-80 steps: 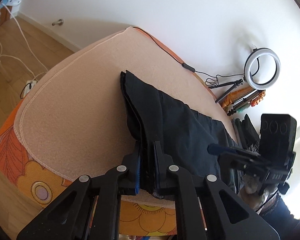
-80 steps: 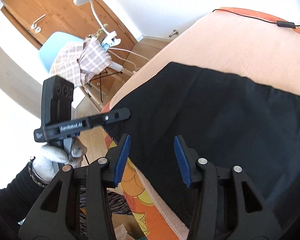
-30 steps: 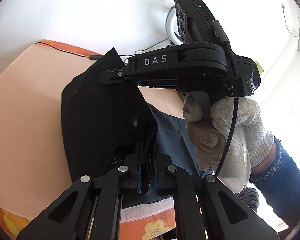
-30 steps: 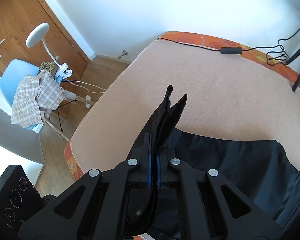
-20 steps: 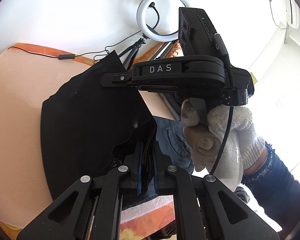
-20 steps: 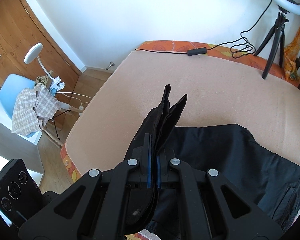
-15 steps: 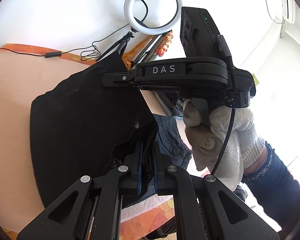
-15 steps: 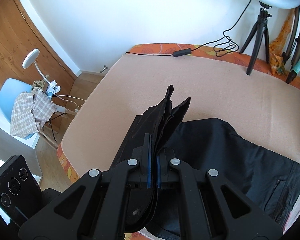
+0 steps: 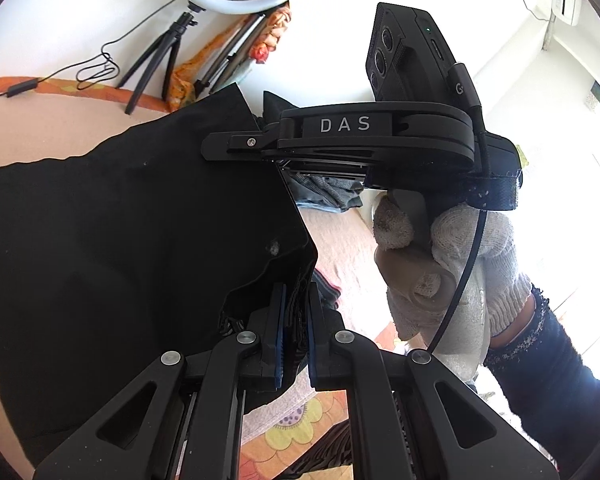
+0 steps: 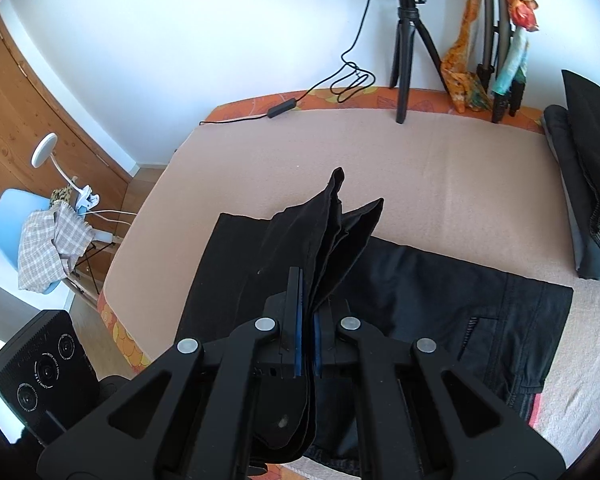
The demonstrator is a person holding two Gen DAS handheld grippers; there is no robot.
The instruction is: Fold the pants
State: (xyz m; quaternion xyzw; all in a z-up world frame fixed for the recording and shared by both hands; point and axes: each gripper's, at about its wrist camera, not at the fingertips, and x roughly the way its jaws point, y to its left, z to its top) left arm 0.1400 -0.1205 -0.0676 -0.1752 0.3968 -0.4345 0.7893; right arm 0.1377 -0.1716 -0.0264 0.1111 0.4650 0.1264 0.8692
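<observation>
Black pants (image 10: 440, 292) lie on a peach blanket (image 10: 440, 168) over the bed, waist and pocket toward the right. Their leg ends are lifted and doubled back over the rest. My right gripper (image 10: 307, 312) is shut on a bunched hem of the black pants, which sticks up past the fingertips. My left gripper (image 9: 296, 312) is shut on another hem edge of the pants (image 9: 120, 240), the cloth spreading dark to the left. In the left wrist view the other gripper's body marked DAS (image 9: 360, 140) crosses close ahead, held by a gloved hand (image 9: 448, 272).
A ring light on a tripod (image 10: 406, 52) with its cable (image 10: 320, 84) stands at the bed's far edge beside orange cloth and rods (image 10: 496, 48). Folded dark clothes (image 10: 588, 200) are stacked at the right. A blue chair with checked cloth (image 10: 40, 240) and a wooden door stand left.
Both grippers, still shut on the hems, have carried the leg ends across toward the waist; more of the pants lies doubled over. The views have swung toward the ring light and the stacked clothes.
</observation>
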